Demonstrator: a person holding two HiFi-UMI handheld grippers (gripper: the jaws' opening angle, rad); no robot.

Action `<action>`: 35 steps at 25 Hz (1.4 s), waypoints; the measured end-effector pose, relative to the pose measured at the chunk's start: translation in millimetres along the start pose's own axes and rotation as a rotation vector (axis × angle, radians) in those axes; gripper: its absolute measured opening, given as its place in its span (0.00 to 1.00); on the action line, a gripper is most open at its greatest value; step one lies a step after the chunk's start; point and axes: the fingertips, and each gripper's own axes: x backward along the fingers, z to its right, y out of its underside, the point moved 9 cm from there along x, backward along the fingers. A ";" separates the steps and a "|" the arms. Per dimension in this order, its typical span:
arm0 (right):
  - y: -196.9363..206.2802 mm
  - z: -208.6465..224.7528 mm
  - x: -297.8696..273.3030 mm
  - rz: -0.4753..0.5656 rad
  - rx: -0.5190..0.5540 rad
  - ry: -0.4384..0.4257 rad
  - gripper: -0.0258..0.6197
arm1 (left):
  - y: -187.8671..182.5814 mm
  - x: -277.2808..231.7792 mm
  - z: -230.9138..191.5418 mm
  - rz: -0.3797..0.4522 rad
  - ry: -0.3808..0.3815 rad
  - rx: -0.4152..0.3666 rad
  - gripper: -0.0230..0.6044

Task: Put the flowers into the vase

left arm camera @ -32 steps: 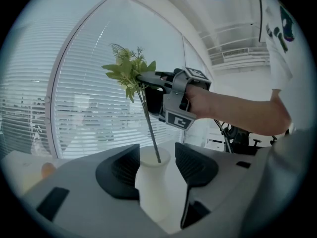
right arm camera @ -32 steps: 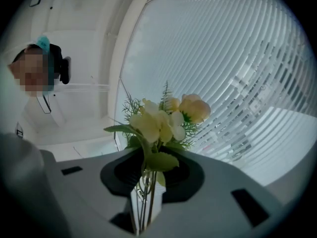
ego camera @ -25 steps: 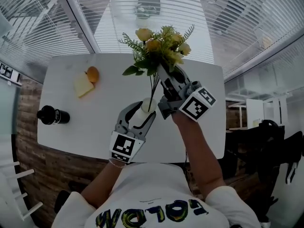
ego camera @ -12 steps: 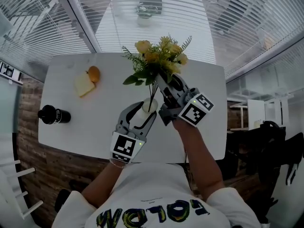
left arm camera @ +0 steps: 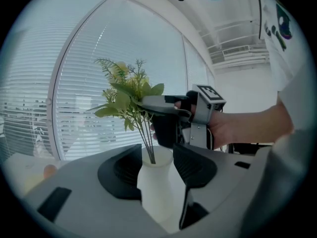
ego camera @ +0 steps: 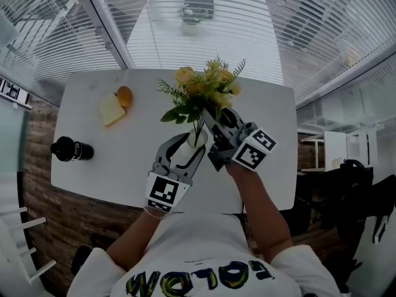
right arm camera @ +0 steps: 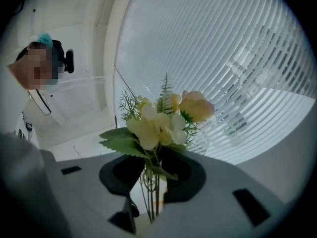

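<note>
Holding flowers (ego camera: 204,86) in vase (ego camera: 197,139), right gripper (ego camera: 207,111); shirt lettering (ego camera: 198,279) upside-down.

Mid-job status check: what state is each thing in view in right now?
vase: upright, standing between the left claw's jaws.
flowers: heads up, stems down in the vase mouth, held by the right claw.
left claw: jaws have just been closing, pads on the vase.
right claw: shut on the flowers.
bottle: lying on its side, apart from both claws.
</note>
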 end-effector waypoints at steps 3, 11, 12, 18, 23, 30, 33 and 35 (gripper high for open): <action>3.1 -0.2 0.1 -0.018 0.008 -0.005 0.22 | 0.7 -0.6 -1.4 0.001 0.003 -0.005 0.36; 9.4 -1.0 5.8 -0.083 0.031 -0.017 0.25 | -0.8 -2.5 -1.5 0.007 0.004 -0.001 0.36; 10.6 -1.1 6.1 -0.095 0.035 -0.022 0.26 | -0.6 -2.2 -2.1 0.008 0.004 -0.001 0.35; 23.7 -4.3 8.6 -0.194 0.060 -0.044 0.35 | 0.0 -2.3 -3.7 0.012 0.006 -0.003 0.35; 31.8 -1.5 12.1 -0.245 0.027 -0.050 0.46 | -0.5 -4.2 -5.7 0.010 0.005 -0.006 0.35; 27.9 -4.5 25.8 -0.273 -0.004 -0.061 0.58 | -3.1 -3.7 -10.8 0.010 -0.003 0.011 0.36; 23.6 -7.1 33.4 -0.260 -0.014 -0.059 0.62 | -1.2 -2.4 -10.4 0.007 -0.006 0.020 0.37; 21.9 -8.6 39.3 -0.263 0.001 -0.047 0.62 | 0.1 -1.3 -8.9 0.004 -0.003 0.029 0.38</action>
